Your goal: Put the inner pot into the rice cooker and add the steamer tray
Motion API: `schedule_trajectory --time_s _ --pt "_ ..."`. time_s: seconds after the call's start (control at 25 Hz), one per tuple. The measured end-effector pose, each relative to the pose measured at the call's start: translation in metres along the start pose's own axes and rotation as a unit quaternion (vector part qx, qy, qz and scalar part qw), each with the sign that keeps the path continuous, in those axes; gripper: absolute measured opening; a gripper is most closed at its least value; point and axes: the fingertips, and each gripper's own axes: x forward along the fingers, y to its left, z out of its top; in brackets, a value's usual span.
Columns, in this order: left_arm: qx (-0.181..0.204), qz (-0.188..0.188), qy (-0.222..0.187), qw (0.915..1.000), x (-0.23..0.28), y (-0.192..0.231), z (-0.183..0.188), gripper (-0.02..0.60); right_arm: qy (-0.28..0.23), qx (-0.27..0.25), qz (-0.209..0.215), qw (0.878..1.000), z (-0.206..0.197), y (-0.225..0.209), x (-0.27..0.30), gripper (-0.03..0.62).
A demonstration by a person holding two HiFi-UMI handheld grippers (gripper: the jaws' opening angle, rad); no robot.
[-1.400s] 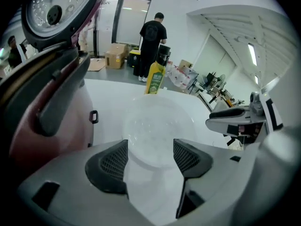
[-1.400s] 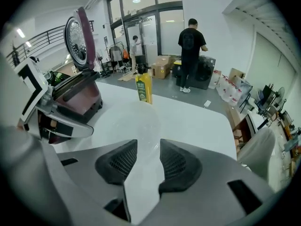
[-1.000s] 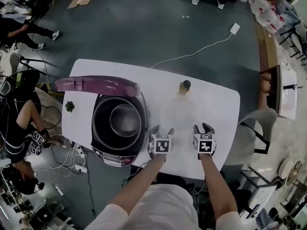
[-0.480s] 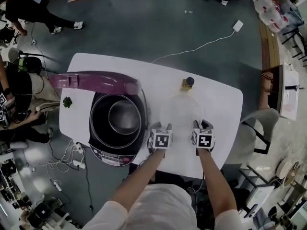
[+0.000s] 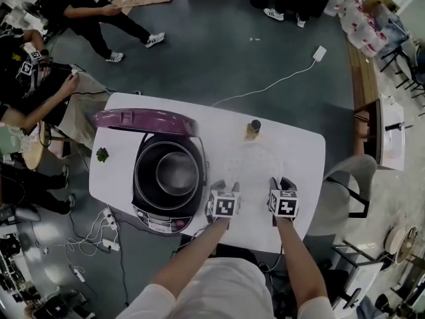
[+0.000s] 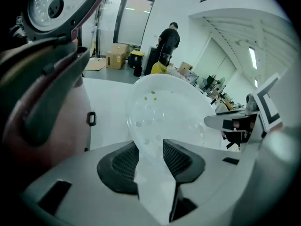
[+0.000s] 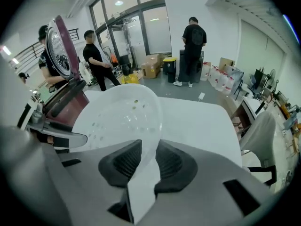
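A translucent white perforated plastic steamer tray (image 6: 160,102) is held by its near rim over the white worktop (image 5: 299,151), just right of the open dark rice cooker (image 5: 159,223). The jaws of the left gripper (image 5: 224,186) and the right gripper (image 5: 282,183) have just been closing. Each pair is now narrowed, pinching the thin rim between ribbed pads. The round metal inner pot (image 5: 174,173) already sits inside the cooker (its purple lid (image 5: 143,120) stands raised behind).
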Motion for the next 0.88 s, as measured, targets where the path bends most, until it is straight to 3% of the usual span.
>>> schedule_trajectory --time_s 0.28,0.68,0.88 --pt "0.024 -0.025 -0.032 0.9989 -0.042 -0.019 0.026 0.173 -0.040 0.008 -0.015 0.999 0.024 0.001 -0.048 0.104" --pt "0.063 -0.053 -0.049 0.9954 -0.101 -0.041 0.025 0.184 -0.082 0.007 -0.024 0.996 0.028 0.015 -0.112 0.101" --pt "0.059 -0.062 -0.063 0.9943 -0.135 -0.041 0.016 0.186 -0.095 -0.001 -0.022 0.995 0.027 0.034 -0.139 0.101"
